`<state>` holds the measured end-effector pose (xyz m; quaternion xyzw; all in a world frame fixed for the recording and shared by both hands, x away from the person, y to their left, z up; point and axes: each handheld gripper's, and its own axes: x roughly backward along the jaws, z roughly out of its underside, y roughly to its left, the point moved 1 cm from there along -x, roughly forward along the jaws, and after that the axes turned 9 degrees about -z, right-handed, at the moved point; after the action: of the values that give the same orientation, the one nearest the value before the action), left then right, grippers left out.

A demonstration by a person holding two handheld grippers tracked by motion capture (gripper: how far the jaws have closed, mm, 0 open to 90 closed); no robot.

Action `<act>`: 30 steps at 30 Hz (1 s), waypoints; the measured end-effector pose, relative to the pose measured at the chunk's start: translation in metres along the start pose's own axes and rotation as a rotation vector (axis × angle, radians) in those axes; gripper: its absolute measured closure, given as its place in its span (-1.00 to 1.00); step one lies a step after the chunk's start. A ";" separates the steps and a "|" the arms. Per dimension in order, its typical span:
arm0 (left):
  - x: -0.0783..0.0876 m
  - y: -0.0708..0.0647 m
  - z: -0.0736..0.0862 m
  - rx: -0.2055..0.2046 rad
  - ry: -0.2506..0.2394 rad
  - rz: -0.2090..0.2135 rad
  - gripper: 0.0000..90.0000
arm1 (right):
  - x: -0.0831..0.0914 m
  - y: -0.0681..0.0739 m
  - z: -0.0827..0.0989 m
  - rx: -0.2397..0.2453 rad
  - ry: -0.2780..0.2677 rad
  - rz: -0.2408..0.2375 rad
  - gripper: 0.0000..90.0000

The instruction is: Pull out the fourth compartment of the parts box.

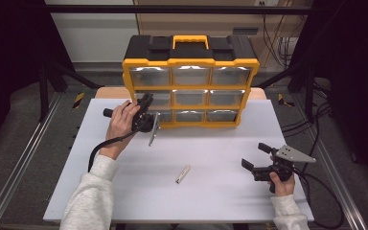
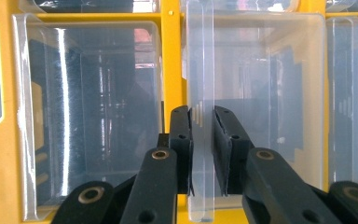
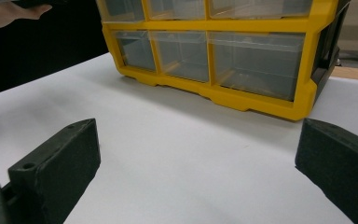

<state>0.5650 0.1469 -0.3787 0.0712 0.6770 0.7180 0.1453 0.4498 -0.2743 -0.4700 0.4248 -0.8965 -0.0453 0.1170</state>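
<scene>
Clear plastic, the drawer pull (image 2: 200,93) on the yellow organizer (image 1: 190,62) sits pinched between the left claw (image 2: 203,122) pads, at the cabinet's left column. Right claw (image 1: 257,156) rests wide apart, holding nothing, on the white counter (image 1: 220,191) near a small cylinder (image 1: 183,174).

1. The left hand-held gripper (image 1: 145,103) is raised at the far left, its jaws pointing away from the person and closed to a narrow gap
2. The right hand-held gripper (image 1: 256,157) sits low at the near right, gripped from below, jaws spread wide and pointing left
</scene>
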 end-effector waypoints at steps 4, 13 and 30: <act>0.002 0.000 -0.001 -0.001 -0.004 -0.004 0.73 | 0.000 0.000 0.000 0.001 0.000 0.001 -0.99; 0.007 -0.002 -0.001 0.010 -0.001 -0.009 0.73 | 0.000 0.000 0.000 0.000 0.000 0.000 -0.99; 0.015 -0.003 -0.003 0.013 -0.008 -0.019 0.73 | 0.000 0.000 0.000 -0.005 0.000 0.000 -0.99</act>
<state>0.5505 0.1488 -0.3836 0.0687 0.6818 0.7118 0.1542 0.4497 -0.2741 -0.4698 0.4247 -0.8964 -0.0474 0.1180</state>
